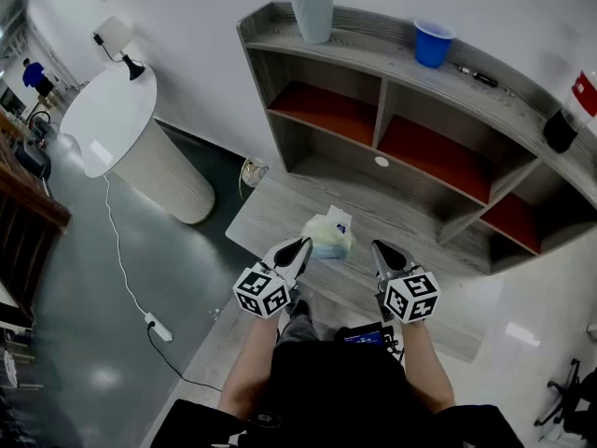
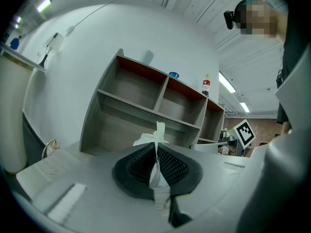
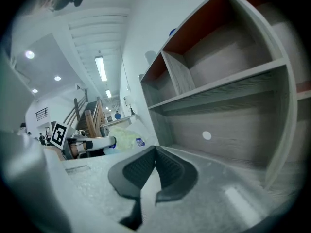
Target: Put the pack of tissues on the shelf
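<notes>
The pack of tissues (image 1: 328, 235) is a soft pale yellow-green pack in clear wrap with a small blue label. It sits just in front of the grey wooden shelf unit (image 1: 410, 110). My left gripper (image 1: 304, 245) is at the pack's left side, shut on a thin white flap of its wrapper (image 2: 156, 130). That flap sticks up between the pads. My right gripper (image 1: 377, 247) is shut with nothing in it, a little to the right of the pack. The right gripper view shows the pack (image 3: 127, 137) to the left of those jaws (image 3: 155, 152).
The shelf has open compartments with red backs and a small white disc (image 1: 381, 161) in the lower middle one. On its top stand a grey-blue cup (image 1: 312, 9), a blue cup (image 1: 433, 42), a marker (image 1: 478, 76) and a red-capped bottle (image 1: 583, 91). A white pedestal table (image 1: 117, 119) stands to the left.
</notes>
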Motion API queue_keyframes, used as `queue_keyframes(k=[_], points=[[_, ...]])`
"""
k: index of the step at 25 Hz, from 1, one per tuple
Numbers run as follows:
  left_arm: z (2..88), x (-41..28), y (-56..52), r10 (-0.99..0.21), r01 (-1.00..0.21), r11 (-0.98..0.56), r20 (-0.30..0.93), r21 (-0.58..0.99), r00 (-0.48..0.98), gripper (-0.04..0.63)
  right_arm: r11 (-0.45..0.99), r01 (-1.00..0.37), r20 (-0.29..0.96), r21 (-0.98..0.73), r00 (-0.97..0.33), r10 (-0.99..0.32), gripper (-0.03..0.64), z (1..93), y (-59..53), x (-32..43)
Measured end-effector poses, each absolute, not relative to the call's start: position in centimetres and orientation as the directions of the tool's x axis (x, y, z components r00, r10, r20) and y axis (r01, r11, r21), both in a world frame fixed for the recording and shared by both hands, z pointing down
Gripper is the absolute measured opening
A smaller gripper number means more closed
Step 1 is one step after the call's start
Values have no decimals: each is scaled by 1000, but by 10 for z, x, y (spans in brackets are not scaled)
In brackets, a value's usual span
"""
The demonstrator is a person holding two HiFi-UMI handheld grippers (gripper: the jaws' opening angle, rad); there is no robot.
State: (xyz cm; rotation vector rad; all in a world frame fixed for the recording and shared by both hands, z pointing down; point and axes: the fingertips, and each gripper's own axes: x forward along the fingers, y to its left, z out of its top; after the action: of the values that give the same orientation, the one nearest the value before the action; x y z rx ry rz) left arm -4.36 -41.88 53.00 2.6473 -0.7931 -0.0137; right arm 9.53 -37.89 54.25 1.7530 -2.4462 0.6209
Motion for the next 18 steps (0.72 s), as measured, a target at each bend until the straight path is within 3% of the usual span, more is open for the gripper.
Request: queue_keyframes(k=[18], points=[[487,-40,-506,-359,-353,-863,54,362,932,6,83,-938,277,-335,-182,-943,3,522,-435,90]])
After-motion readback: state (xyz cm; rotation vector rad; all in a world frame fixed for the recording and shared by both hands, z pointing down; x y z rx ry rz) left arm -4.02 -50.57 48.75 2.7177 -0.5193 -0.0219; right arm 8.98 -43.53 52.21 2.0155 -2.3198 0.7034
